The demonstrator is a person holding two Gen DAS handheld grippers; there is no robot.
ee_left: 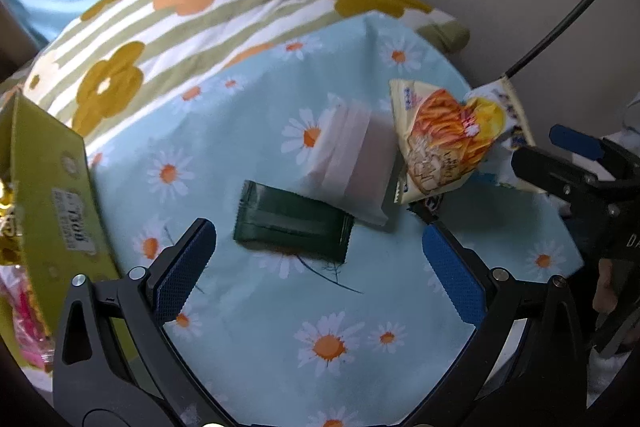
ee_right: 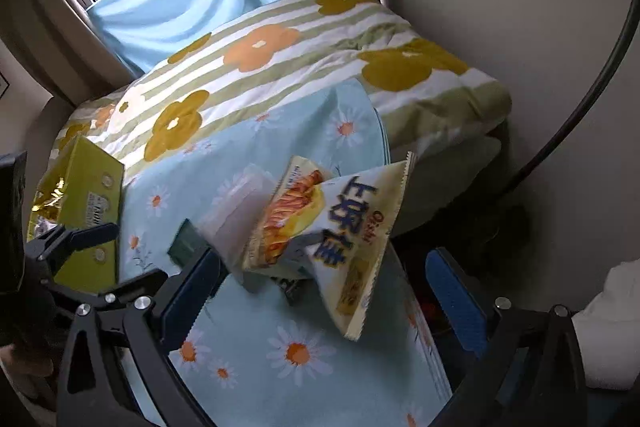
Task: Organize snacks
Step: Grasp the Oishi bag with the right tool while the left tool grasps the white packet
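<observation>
A dark green snack packet (ee_left: 292, 223) lies flat on the daisy-print cloth (ee_left: 248, 331), just ahead of my open, empty left gripper (ee_left: 320, 259). A white packet (ee_left: 352, 163) lies behind it. A yellow-white chip bag (ee_left: 444, 143) stands tilted at the right; it also shows in the right wrist view (ee_right: 320, 239), between the fingers of my open right gripper (ee_right: 324, 291), apparently untouched. The white packet (ee_right: 240, 211) and a corner of the green packet (ee_right: 186, 243) show behind it. A green cardboard box (ee_left: 52, 195) with gold-wrapped snacks (ee_left: 8, 227) stands at the left.
A striped floral quilt (ee_left: 192, 7) lies beyond the cloth, against a wall. The box appears again in the right wrist view (ee_right: 88, 203). Pink packaging (ee_left: 24, 327) lies under the box. A black cable (ee_left: 568, 11) runs at the right. The cloth's right edge (ee_right: 420, 311) drops off.
</observation>
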